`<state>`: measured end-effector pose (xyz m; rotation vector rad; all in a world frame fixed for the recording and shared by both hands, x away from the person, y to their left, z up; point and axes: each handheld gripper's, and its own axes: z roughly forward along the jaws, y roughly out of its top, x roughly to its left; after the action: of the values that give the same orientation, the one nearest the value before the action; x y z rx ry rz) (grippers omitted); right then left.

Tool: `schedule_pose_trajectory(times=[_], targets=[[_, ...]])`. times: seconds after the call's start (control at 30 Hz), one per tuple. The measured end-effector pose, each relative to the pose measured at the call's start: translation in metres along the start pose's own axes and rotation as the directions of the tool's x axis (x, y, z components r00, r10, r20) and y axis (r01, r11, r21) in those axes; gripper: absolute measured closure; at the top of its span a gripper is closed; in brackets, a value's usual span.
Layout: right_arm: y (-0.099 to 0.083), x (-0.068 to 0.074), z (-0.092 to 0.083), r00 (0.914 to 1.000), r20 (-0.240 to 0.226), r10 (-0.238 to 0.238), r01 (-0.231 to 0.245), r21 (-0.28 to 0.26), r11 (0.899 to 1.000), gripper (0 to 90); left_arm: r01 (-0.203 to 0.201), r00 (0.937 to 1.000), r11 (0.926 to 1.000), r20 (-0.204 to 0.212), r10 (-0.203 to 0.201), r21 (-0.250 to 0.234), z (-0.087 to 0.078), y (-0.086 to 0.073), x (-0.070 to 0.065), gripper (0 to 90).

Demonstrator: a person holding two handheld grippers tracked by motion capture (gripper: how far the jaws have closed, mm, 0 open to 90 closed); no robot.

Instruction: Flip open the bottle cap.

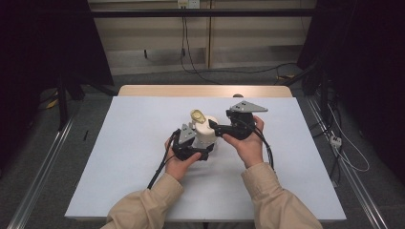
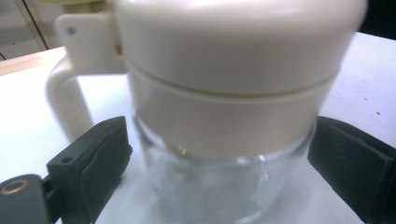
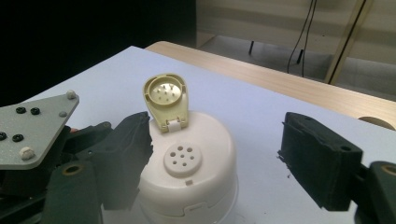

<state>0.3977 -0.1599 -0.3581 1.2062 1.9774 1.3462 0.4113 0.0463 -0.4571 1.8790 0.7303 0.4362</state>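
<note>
A glass jar [image 1: 206, 132] with a cream lid [image 3: 187, 163] and a side handle [image 2: 65, 102] stands mid-table. Its yellowish flip cap [image 3: 166, 97] is hinged up, baring a ring of pour holes [image 3: 183, 158]. My left gripper [image 1: 204, 149] holds the glass body low down, one black jaw pressed on each side [image 2: 219, 168]. My right gripper [image 1: 213, 128] comes in from the right at lid height. It is open [image 3: 224, 158]: its left jaw is close beside the lid and its right jaw stands well clear.
The jar rests on a white table [image 1: 143, 143] with a wooden strip [image 1: 205, 90] along its far edge. Cables [image 1: 162, 167] trail from both grippers toward the near edge. Dark stands and floor cables lie beyond the table.
</note>
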Motion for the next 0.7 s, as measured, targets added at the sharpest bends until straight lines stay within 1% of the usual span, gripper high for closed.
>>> schedule_pose_trajectory(times=[0.1, 0.2, 0.23, 0.27, 0.37, 0.43, 0.53, 0.63, 0.7], targets=[[0.001, 0.001, -0.002, 0.9999, -0.015, -0.007, 0.007, -0.001, 1.0, 20.9, -0.004, 1.0, 1.0, -0.008, 0.004, -0.004, -0.007, -0.002, 0.003, 5.6], [0.001, 0.004, -0.003, 0.9994, -0.032, -0.013, 0.013, -0.001, 1.0, 19.7, 0.003, 1.0, 1.0, -0.005, -0.003, -0.004, -0.014, -0.002, 0.005, 5.8], [0.001, 0.004, -0.003, 0.9992, -0.037, -0.018, 0.018, -0.002, 1.0, 18.9, 0.012, 0.9999, 0.9999, -0.005, -0.012, -0.004, -0.015, -0.002, 0.005, 5.8], [0.001, 0.005, -0.004, 0.999, -0.04, -0.021, 0.021, -0.001, 1.0, 18.4, 0.008, 1.0, 0.9999, -0.005, -0.008, -0.007, -0.018, -0.002, 0.006, 5.7], [0.0, 0.007, -0.006, 0.9984, -0.053, -0.018, 0.017, -0.012, 1.0, 17.9, 0.008, 0.9999, 0.9999, -0.008, -0.008, -0.009, -0.025, -0.002, 0.008, 5.5], [-0.003, 0.007, -0.007, 0.9979, -0.062, -0.019, 0.018, -0.014, 1.0, 17.6, 0.019, 0.9998, 0.9996, -0.003, -0.019, -0.02, -0.03, -0.001, 0.01, 5.2], [-0.007, 0.007, -0.009, 0.9974, -0.071, -0.017, 0.016, -0.013, 1.0, 16.6, 0.021, 0.9998, 0.9991, -0.003, -0.021, -0.036, -0.04, -0.002, 0.016, 4.7], [-0.012, 0.005, -0.012, 0.9967, -0.079, -0.017, 0.016, -0.014, 1.0, 15.9, 0.019, 0.9998, 0.9989, -0.011, -0.02, -0.042, -0.051, -0.004, 0.02, 4.7], [-0.016, 0.004, -0.014, 0.9963, -0.086, -0.008, 0.006, -0.016, 1.0, 15.2, 0.017, 0.9998, 0.999, -0.011, -0.018, -0.041, -0.058, -0.006, 0.023, 4.7]])
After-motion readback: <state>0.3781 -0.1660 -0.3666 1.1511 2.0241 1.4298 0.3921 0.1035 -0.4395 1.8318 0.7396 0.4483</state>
